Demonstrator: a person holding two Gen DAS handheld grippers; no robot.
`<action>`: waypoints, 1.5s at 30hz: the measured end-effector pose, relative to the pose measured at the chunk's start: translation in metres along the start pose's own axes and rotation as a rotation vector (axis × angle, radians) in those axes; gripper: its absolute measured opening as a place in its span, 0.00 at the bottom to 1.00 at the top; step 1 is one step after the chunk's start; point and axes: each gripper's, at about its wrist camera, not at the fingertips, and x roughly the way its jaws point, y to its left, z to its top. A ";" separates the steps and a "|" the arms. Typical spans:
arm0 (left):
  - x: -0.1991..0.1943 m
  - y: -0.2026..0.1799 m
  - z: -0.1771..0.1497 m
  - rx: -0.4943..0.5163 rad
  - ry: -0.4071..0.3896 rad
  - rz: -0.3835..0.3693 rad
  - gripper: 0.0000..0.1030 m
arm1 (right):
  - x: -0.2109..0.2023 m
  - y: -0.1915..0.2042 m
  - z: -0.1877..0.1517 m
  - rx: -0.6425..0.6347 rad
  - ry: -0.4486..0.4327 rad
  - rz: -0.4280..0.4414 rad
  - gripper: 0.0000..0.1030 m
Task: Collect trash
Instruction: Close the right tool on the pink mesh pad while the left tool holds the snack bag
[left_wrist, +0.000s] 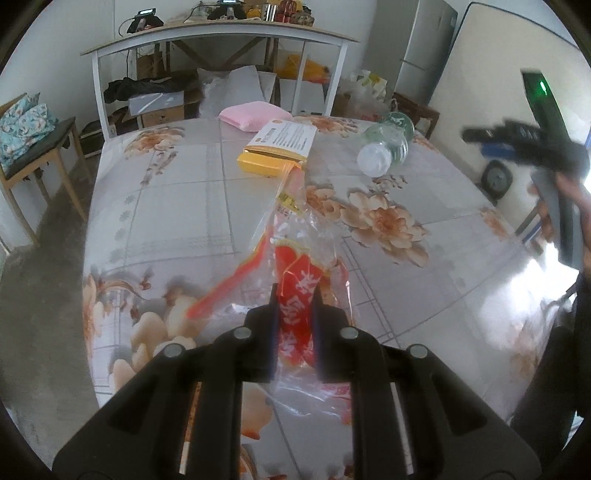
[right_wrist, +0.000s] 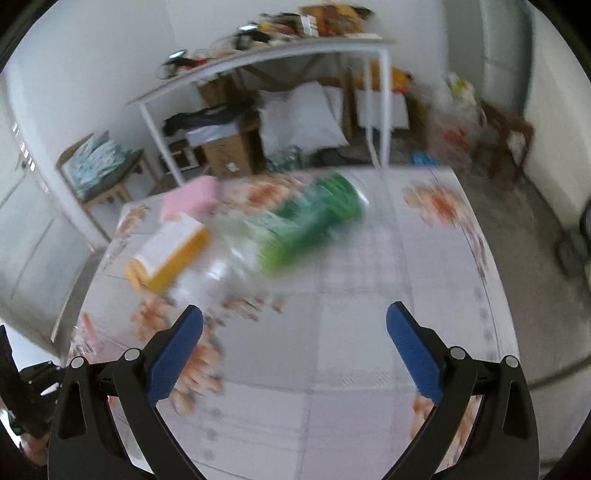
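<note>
We see left gripper (left_wrist: 295, 314) clamped on the red-printed plastic wrapper (left_wrist: 295, 266) near table edge | right gripper (right_wrist: 295, 354) spread wide, holding nothing | farther: yellow box (left_wrist: 275, 153), plastic bottle (left_wrist: 386, 144) lying far right on floral table (left_wrist: 177, 206)

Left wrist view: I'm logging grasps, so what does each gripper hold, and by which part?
The left gripper pinches the plastic wrapper at its near, red-printed end. The right gripper is open and holds nothing.
</note>
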 end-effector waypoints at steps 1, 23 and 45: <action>0.000 0.000 -0.001 -0.003 -0.003 -0.007 0.13 | 0.002 0.017 0.011 -0.039 0.001 0.010 0.94; 0.000 0.013 -0.008 -0.046 -0.042 -0.121 0.13 | 0.245 0.205 0.172 -0.284 0.319 0.029 0.94; -0.003 0.027 -0.007 -0.110 -0.055 -0.149 0.14 | 0.272 0.199 0.153 -0.271 0.447 0.042 0.36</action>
